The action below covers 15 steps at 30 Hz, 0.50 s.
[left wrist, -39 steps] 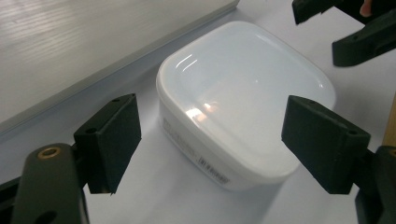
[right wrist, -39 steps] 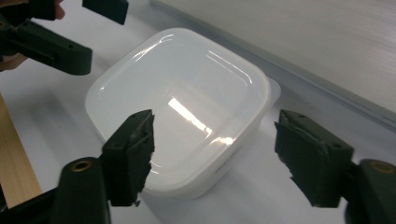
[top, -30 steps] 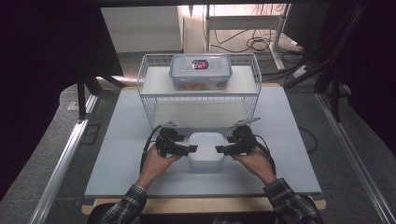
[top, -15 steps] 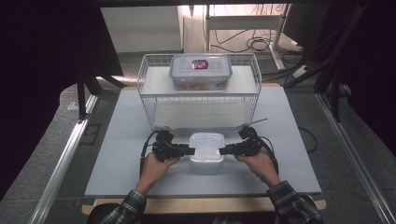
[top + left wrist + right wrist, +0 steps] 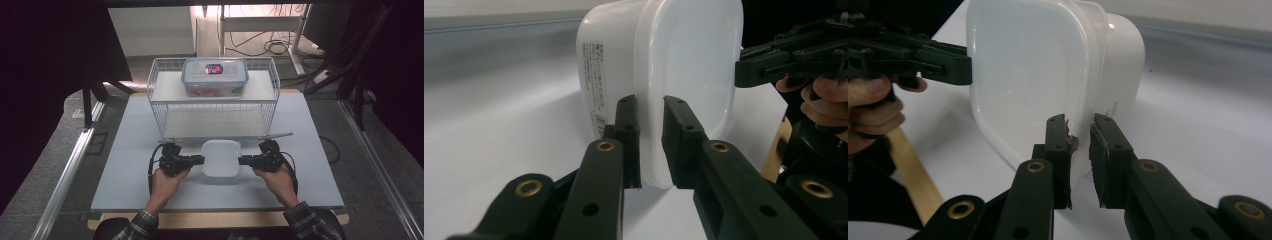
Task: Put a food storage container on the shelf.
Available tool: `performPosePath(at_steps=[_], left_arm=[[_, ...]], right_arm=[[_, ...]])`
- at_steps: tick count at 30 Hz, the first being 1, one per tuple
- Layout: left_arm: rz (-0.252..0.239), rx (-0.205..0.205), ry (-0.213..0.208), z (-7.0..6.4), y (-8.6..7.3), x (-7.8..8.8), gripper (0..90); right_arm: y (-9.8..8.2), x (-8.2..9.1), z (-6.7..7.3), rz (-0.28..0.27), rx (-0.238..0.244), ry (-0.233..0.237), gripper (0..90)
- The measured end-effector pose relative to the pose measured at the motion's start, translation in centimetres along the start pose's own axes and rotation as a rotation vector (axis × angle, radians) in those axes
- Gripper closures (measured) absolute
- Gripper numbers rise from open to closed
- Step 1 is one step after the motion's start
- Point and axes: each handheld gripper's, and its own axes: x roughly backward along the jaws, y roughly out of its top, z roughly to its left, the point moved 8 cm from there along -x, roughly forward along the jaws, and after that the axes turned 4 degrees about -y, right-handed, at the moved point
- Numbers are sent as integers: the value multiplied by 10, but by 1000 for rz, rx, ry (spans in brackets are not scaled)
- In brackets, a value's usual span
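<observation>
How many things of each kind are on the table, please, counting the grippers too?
White lidded box: 1
Clear box with blue-rimmed lid: 1
White wire rack: 1
Grippers, left gripper and right gripper, each with its jaws just closed on the white box's rim: 2
Total: 5
</observation>
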Motion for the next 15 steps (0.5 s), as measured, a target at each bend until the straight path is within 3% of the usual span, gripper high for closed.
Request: performPosePath(at_steps=[3, 7, 15], left_arm=[[-6, 1, 9, 1, 0, 0, 787], [-28, -9, 5, -2, 5, 4, 787], [-64, -70, 28, -19, 34, 23, 787]], right_arm=[[1, 0, 2, -24, 19, -16, 787], [6, 4, 4, -58, 27, -2, 789], [31, 24, 15, -123, 65, 7, 789]])
